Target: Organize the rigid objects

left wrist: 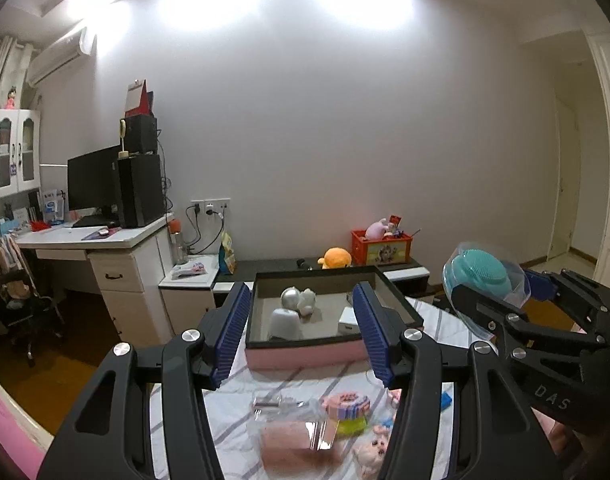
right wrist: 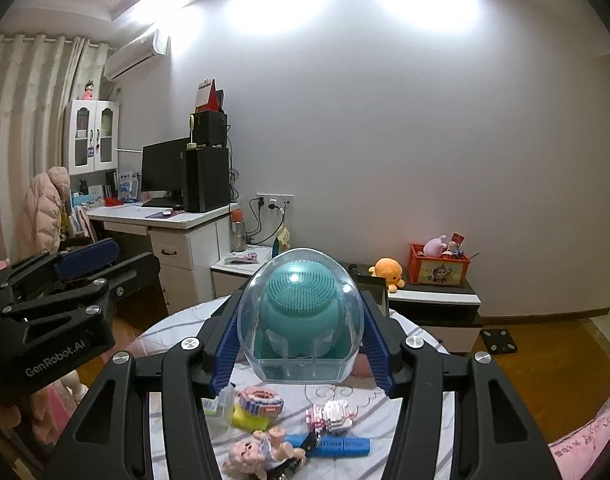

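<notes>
On left claw (right wrist: 85, 258), "GenRobot.AI"; right claw (left wrist: 501, 280), "DAS"

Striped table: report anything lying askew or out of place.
Several toys lie loose on the striped table instead of in the pink-sided box: a doll toppled on its side, a blue bar slanted beside it, and two brick-built figures. Nothing looks broken or spilled.

Black hand-held gripper (left wrist: 301, 334) (blue ribbed pads (left wrist: 233, 334))
</notes>
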The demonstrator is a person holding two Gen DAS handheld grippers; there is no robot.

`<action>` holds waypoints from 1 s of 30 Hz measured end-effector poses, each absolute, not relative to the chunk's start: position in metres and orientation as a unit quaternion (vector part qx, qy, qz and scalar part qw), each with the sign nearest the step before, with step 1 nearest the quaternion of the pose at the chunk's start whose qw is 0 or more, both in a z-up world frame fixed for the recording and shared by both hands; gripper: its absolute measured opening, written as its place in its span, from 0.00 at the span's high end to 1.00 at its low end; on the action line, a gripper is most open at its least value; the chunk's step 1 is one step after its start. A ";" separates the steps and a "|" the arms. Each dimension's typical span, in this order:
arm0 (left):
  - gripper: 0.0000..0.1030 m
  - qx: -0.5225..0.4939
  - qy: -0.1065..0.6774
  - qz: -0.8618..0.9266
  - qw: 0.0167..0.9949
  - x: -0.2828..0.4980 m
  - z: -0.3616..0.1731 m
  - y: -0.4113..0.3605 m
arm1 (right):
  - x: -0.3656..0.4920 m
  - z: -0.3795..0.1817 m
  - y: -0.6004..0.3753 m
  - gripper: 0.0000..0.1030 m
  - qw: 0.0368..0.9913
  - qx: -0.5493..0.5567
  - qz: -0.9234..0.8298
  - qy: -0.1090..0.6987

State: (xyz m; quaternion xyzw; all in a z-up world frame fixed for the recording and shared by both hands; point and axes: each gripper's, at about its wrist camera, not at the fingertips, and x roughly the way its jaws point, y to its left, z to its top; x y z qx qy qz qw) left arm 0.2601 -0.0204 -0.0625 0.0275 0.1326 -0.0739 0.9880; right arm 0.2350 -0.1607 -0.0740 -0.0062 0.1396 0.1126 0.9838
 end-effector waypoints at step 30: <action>0.24 -0.056 0.310 -0.014 0.949 0.330 -0.211 0.002 | 0.291 -0.176 -0.151 0.46 0.976 0.125 0.083 0.161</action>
